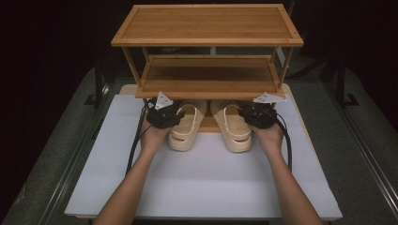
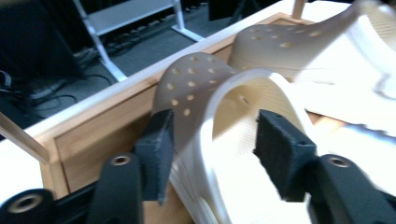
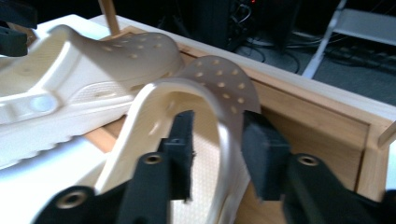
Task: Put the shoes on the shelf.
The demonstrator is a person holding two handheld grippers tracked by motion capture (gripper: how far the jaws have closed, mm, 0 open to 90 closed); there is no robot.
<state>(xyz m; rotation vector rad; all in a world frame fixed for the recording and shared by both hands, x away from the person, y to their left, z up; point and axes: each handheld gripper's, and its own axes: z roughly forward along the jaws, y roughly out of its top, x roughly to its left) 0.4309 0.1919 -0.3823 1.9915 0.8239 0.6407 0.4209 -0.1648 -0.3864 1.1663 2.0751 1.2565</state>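
Clogs, cream and perforated, lay side by side with their toes on the bottom board of the shelf (image 1: 209, 56) and their heels out over the white table (image 1: 197, 183). Left clog (image 1: 186, 126) had its outer wall between the jaws of the left gripper (image 1: 170, 118); those jaws stood partly apart, one pad just beside the wall, the other well clear inside. Right clog (image 1: 232, 127) sat the same way in the right gripper (image 1: 249, 117), whose pads stood narrowly apart either side of the wall, not pressing it.
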